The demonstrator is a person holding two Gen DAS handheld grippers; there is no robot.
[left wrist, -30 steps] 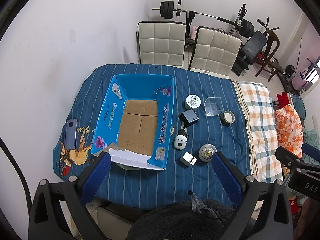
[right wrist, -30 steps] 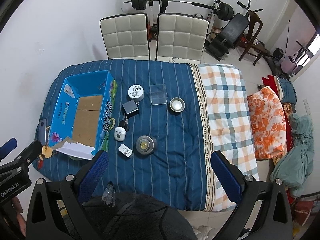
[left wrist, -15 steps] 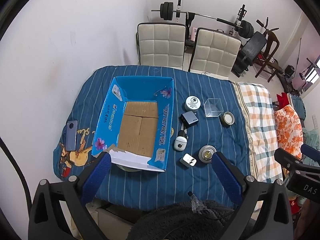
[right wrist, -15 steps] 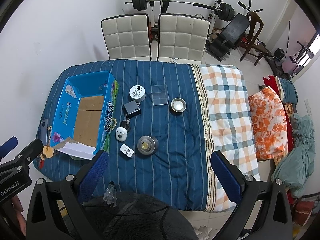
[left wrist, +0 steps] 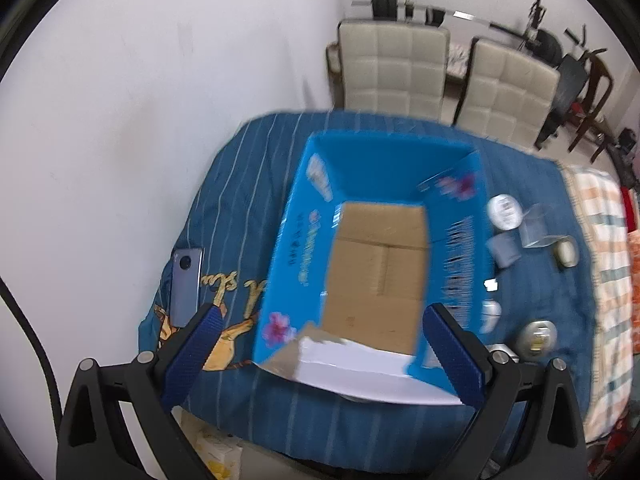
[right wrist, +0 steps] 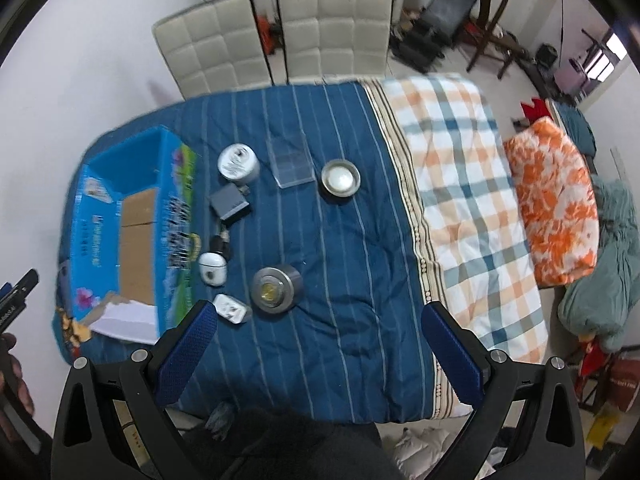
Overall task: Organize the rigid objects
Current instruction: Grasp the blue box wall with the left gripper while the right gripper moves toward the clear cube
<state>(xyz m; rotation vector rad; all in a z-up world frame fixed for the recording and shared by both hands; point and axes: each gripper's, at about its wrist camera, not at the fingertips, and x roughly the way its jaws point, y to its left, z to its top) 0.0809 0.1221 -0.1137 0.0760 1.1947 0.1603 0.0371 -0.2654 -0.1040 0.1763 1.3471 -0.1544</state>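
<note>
I have swung my left gripper (left wrist: 320, 354) over the empty blue box (left wrist: 380, 264); both grippers, right gripper (right wrist: 320, 354) too, stay spread, grasping nothing. All 7 small items (right wrist: 276, 288) lie beside it.

One blue box (right wrist: 120, 216) lies on the bed (right wrist: 340, 260). At its 3 o'clock side are seven small things: one white tin (right wrist: 238, 163), one clear cube (right wrist: 292, 162), one metal dish (right wrist: 340, 177), one grey block (right wrist: 230, 207), one earbud case (right wrist: 212, 268), one steel puck (right wrist: 275, 289), one white plug (right wrist: 232, 308). One phone (left wrist: 186, 281) lies at the box's 9 o'clock. Two chairs (right wrist: 332, 28) stand at the bed's 12 o'clock.
</note>
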